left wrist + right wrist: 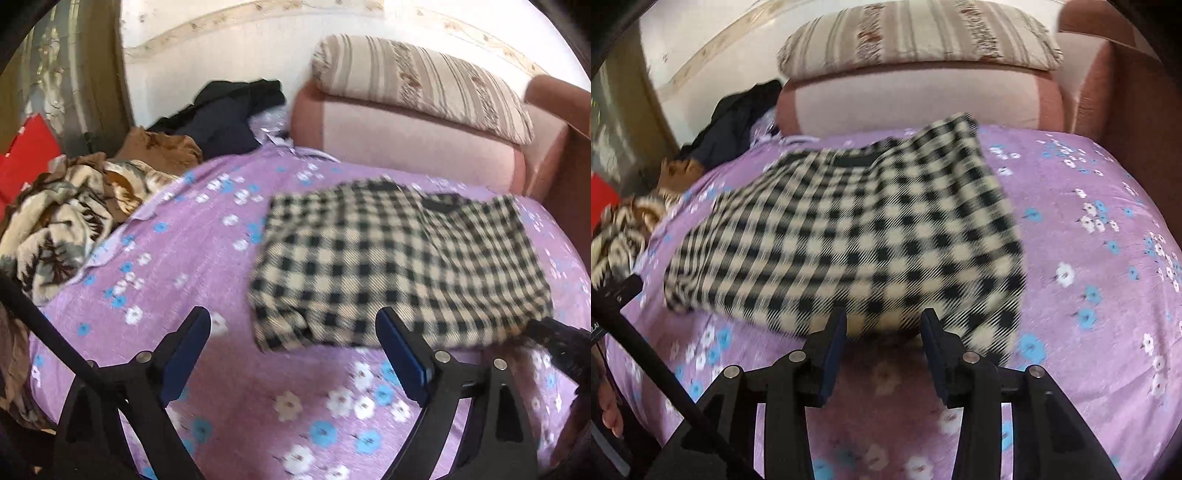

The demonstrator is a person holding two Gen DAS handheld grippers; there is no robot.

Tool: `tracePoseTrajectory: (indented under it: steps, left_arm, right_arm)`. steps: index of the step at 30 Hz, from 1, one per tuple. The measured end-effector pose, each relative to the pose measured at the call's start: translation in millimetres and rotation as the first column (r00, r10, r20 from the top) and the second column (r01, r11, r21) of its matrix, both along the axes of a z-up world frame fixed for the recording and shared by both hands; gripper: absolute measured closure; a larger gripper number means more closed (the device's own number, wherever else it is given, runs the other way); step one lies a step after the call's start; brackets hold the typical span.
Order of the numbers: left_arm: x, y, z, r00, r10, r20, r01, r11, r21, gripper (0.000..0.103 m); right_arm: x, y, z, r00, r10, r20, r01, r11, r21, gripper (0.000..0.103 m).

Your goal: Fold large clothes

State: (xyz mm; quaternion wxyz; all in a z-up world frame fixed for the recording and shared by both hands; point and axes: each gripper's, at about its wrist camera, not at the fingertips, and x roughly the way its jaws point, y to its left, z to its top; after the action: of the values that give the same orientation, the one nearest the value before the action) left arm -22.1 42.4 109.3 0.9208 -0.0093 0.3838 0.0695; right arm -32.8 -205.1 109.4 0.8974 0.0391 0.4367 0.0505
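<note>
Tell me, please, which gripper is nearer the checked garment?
Right. The right gripper is open at the checked garment near hem; the left gripper is open beside its left corner, mostly over the sheet.

Bed, purple floral sheet (207, 254): checked garment (399, 266) (folded), patterned clothes heap (62, 225), dark clothes (225, 114), pink bolster (406, 136).

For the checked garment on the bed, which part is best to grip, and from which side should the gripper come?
Probably the near hem of the checked garment, approached low from the front edge of the bed. In the right wrist view that hem is slightly raised off the purple floral sheet, directly ahead of the open right hand-held gripper. The open left hand-held gripper could take the near left corner.
</note>
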Motion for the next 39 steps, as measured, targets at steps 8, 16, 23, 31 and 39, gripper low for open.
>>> tracePoseTrajectory:
  steps: [8,16,23,31,39]
  left_arm:
    - [12.5,-10.5,-47.8,0.986,-0.035,-0.166,0.032,0.999,-0.020,0.013]
    - [19.7,-7.5,-75.7,0.968,-0.039,-0.246,0.034,0.999,-0.021,0.013]
    - [24.9,-4.2,-83.9,0.962,-0.035,-0.272,0.027,0.999,-0.035,0.012]
    - [26.3,-6.4,-87.3,0.964,-0.033,-0.264,0.029,0.999,-0.017,0.005]
    - [28.7,-3.8,-90.2,0.965,-0.023,-0.263,0.019,1.000,-0.020,0.000]
  right_arm:
    - [-20.5,23.0,-24.3,0.999,0.009,-0.044,-0.012,0.997,-0.075,0.052]
    - [-12.7,34.9,-38.4,0.998,0.048,-0.050,-0.055,0.988,-0.147,0.052]
    - [-8.3,34.6,-48.6,0.997,0.044,-0.068,-0.054,0.986,-0.160,0.048]
    - [-3.3,34.1,-52.0,0.997,0.038,-0.065,-0.047,0.986,-0.158,0.041]
    - [-1.9,34.7,-54.4,0.998,0.038,-0.057,-0.047,0.986,-0.163,0.038]
